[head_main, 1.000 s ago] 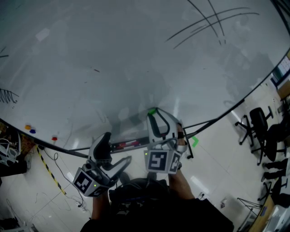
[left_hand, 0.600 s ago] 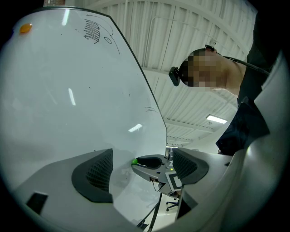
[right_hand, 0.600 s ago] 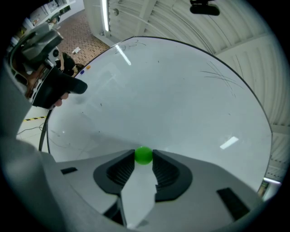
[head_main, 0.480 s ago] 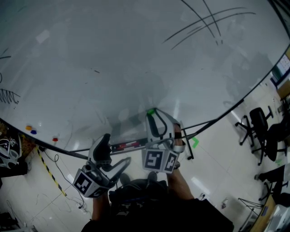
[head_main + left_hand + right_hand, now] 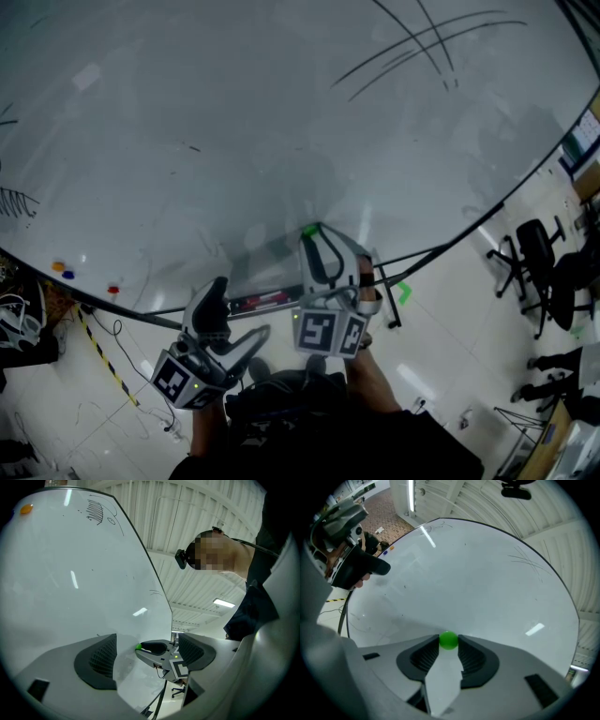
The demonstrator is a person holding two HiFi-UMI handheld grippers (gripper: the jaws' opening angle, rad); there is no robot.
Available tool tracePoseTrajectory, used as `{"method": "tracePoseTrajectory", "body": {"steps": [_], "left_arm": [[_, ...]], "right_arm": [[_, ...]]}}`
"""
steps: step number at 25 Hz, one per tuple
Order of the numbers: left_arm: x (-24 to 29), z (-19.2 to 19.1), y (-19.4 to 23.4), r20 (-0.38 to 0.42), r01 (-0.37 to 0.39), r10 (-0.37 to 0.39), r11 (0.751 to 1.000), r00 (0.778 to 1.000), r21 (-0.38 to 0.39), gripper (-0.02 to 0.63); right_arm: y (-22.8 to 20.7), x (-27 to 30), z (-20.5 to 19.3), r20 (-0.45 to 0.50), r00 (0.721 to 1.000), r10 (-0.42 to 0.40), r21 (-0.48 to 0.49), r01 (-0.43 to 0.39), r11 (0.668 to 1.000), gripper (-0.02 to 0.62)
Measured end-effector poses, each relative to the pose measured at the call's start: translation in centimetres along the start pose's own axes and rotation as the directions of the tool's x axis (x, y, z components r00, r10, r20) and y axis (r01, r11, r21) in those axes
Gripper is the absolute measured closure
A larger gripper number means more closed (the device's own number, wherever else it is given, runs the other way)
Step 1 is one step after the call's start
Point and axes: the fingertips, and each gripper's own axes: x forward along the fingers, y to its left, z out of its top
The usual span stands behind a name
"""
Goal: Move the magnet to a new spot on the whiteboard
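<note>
A small green round magnet [image 5: 449,640] sits against the whiteboard [image 5: 478,583], pinched between the tips of my right gripper [image 5: 449,643]. In the head view the same green magnet [image 5: 310,230] shows at the tip of the right gripper [image 5: 314,234], low on the whiteboard [image 5: 234,112]. My left gripper [image 5: 239,314] hangs lower left of it, jaws spread wide and empty, off the board. In the left gripper view the right gripper [image 5: 157,648] and the magnet [image 5: 138,646] appear between the open jaws of the left gripper [image 5: 147,656].
Three small magnets, orange [image 5: 58,265], blue [image 5: 67,275] and red [image 5: 112,289], sit at the board's lower left. Marker pens [image 5: 267,300] lie in the board's tray. Black pen lines [image 5: 422,47] cross the upper right. Office chairs [image 5: 539,258] stand on the floor at right.
The right gripper with the green magnet has crept slightly left on the board. The left gripper has stayed put.
</note>
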Motion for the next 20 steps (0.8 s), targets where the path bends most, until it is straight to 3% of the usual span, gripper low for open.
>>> {"method": "tracePoseTrajectory", "body": {"steps": [8,13,17,20], "left_arm": [[0.5,-0.7,-0.3,-0.017,-0.008,0.008,1.0,1.0,-0.006,0.199],[1.2,-1.2,-1.0,-0.025,-0.018,0.018,1.0,1.0,-0.017,0.199],[2.2,-2.0,-2.2,-0.038,-0.031,0.03,0.999,0.999,-0.016,0.199],[2.8,-2.6,-3.0,-0.048,-0.049,0.049,0.999,0.998,-0.013,0.199]], "right_arm": [[-0.5,-1.0,-0.2,0.05,0.998,0.044,0.113,-0.049,0.992,0.437],[-1.3,-2.3,0.1,0.137,0.986,0.091,0.236,-0.122,0.964,0.437],[-2.0,-3.6,0.5,0.258,0.955,0.148,0.347,-0.235,0.908,0.439],[-2.4,-4.8,0.1,0.318,0.926,0.204,0.436,-0.334,0.835,0.439]]}}
